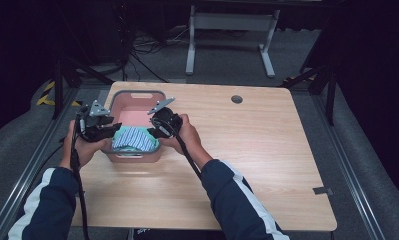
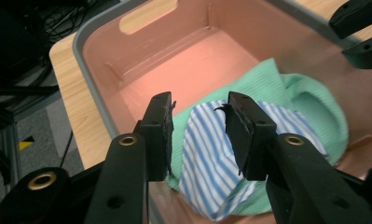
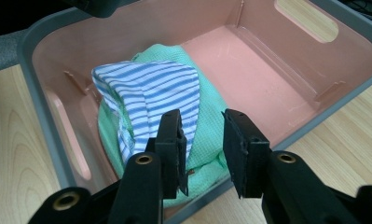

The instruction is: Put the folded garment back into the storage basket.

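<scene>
A pink basket (image 1: pixel 137 95) with a grey rim stands on the left half of the wooden table. At its near end lies a blue-and-white striped cloth (image 1: pixel 133 138) on top of a green cloth (image 2: pixel 272 86). My left gripper (image 1: pixel 108 131) hovers at the basket's left wall and my right gripper (image 1: pixel 155 130) at its right wall. From the left gripper view, the left gripper (image 2: pixel 200 105) is open above the striped cloth (image 2: pixel 207 158). From the right gripper view, the right gripper (image 3: pixel 202 119) is open over the green cloth (image 3: pixel 167 53), beside the striped cloth (image 3: pixel 148 86). Neither holds anything.
The far half of the basket floor (image 3: pixel 249 79) is bare, with a handle slot (image 3: pixel 307 18) in the far wall. The table (image 1: pixel 257 150) stretches wide to the right, with a round cable hole (image 1: pixel 236 99) near its back edge. Cables and a desk frame (image 1: pixel 232 30) lie on the floor behind.
</scene>
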Demonstrator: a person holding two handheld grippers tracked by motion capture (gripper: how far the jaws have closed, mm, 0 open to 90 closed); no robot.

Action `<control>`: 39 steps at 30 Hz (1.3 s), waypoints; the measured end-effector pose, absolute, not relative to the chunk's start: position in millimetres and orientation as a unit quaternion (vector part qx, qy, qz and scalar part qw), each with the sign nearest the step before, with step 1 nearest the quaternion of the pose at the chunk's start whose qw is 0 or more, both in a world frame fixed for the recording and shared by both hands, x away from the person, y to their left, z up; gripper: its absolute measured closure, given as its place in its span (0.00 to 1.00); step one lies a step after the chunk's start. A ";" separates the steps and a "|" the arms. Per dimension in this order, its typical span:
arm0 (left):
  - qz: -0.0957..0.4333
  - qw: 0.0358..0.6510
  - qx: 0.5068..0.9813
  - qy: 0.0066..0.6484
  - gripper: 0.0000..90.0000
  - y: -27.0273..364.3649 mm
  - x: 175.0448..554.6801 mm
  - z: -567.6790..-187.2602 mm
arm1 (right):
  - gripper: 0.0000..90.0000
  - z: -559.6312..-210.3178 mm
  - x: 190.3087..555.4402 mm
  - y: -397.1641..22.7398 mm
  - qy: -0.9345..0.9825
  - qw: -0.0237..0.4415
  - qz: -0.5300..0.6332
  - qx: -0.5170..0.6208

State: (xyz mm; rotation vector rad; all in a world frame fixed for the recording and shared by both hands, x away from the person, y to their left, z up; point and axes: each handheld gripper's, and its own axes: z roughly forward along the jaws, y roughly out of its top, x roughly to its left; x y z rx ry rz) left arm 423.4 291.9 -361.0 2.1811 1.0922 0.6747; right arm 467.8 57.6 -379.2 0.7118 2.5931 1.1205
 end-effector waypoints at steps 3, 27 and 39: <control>0.257 0.309 0.821 0.406 0.68 287.3 419.5 -358.7 | 0.74 -377.6 465.4 53.5 0.885 0.117 0.381 0.241; 0.255 0.353 0.825 0.361 0.57 241.2 387.2 -349.8 | 0.58 -363.7 445.5 11.2 0.891 0.155 0.361 0.227; 0.239 0.363 0.837 0.333 0.45 212.9 370.8 -354.2 | 0.43 -362.8 431.8 -21.5 0.894 0.182 0.341 0.227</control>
